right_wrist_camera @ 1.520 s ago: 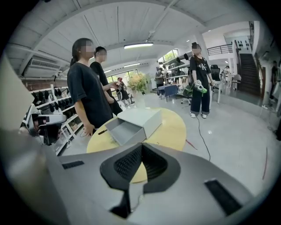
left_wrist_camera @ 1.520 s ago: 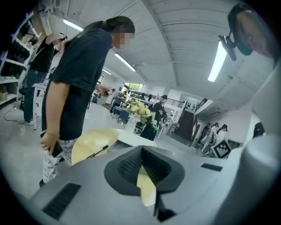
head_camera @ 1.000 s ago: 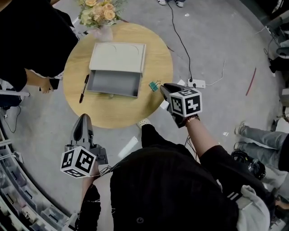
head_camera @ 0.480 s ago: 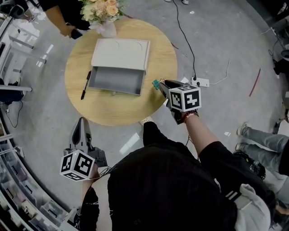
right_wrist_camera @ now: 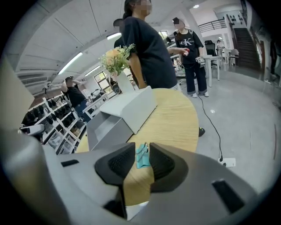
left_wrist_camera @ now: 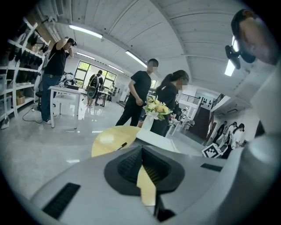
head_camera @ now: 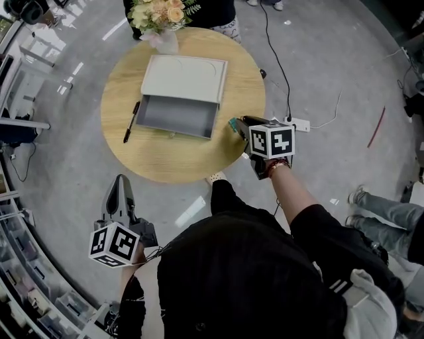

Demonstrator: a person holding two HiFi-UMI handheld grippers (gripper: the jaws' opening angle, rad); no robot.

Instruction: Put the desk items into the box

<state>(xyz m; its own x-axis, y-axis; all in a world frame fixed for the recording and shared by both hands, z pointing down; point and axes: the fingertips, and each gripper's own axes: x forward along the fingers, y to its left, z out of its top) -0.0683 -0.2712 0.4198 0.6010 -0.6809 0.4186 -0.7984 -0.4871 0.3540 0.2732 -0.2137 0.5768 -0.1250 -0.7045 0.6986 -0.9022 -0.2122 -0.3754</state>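
Note:
A grey box (head_camera: 177,130) with its tray open stands on the round wooden table (head_camera: 165,162); it also shows in the right gripper view (right_wrist_camera: 115,118). A black pen (head_camera: 130,122) lies left of the box. At the table's right edge lies a teal binder clip (head_camera: 232,124). My right gripper (head_camera: 240,124) has just been opening, and the clip (right_wrist_camera: 142,157) sits between its fingertips (right_wrist_camera: 154,159) without being pinched. My left gripper (head_camera: 121,180) hangs over the floor in front of the table, its jaws (left_wrist_camera: 141,147) closed on nothing.
A vase of flowers (head_camera: 159,14) stands at the table's far edge, with a person behind it. A power strip (head_camera: 298,124) and its cable lie on the floor to the right. Shelving runs along the left wall.
My right gripper has closed in on the teal clip, which now lies at its tips. The person at the left has walked round to the far side of the table.

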